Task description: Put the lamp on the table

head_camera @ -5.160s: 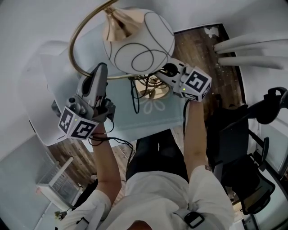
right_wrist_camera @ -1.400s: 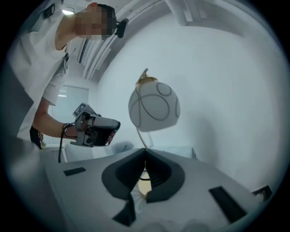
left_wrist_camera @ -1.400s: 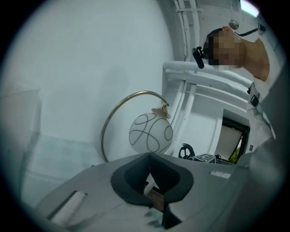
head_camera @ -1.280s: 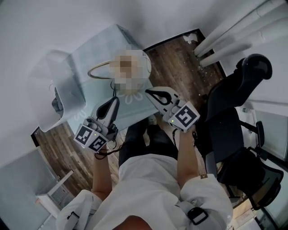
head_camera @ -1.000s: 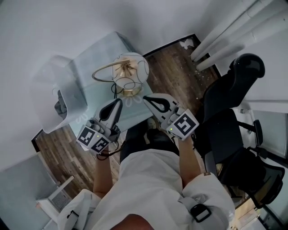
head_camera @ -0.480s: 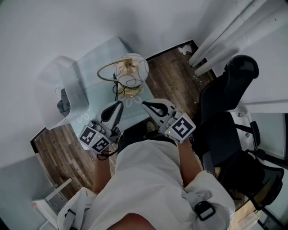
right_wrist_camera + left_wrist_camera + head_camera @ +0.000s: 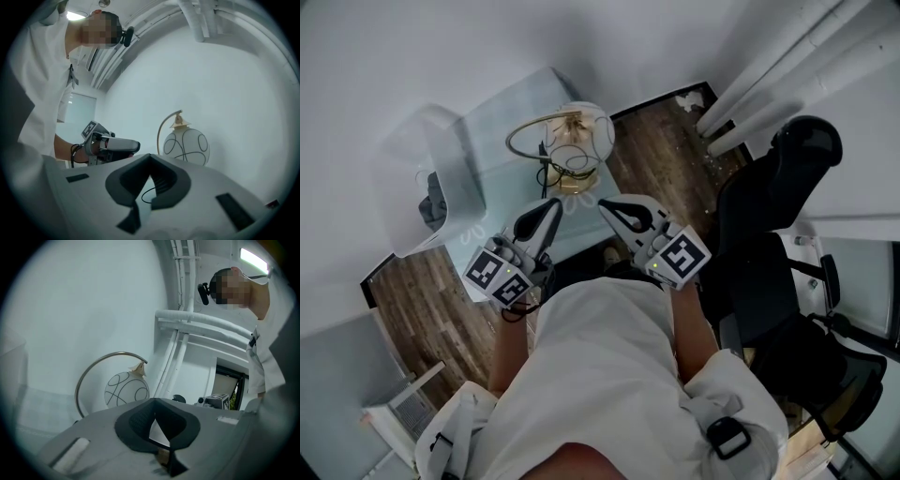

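**Tool state.** Both tools are closed and empty. The left tool [image 7: 550, 205] shows its jaws tip to tip in the left gripper view, with nothing between the pads. The right tool [image 7: 606, 205] shows the same in the right gripper view.

**Location of the task item.** The globe lamp [image 7: 573, 148] stands upright on the glass counter [image 7: 499, 131], in the upper centre of the head view. Its brass hoop arches to the left of the globe. Its base rests near the counter's lower edge, and a dark cord [image 7: 546, 178] trails beside it. Neither tool touches the lamp.

**Governing relation.** The lamp lies directly above both tool tips in the head view, on the line between them. It appears left of centre in the left gripper view and right of centre in the right gripper view. Both tips are about equally near the base. The lamp's long axis is vertical, and both tools point level toward it.

**Assessment.** Judge the placement as complete. If you must adjust the lamp, open a tool before approaching and keep clear of the cord.
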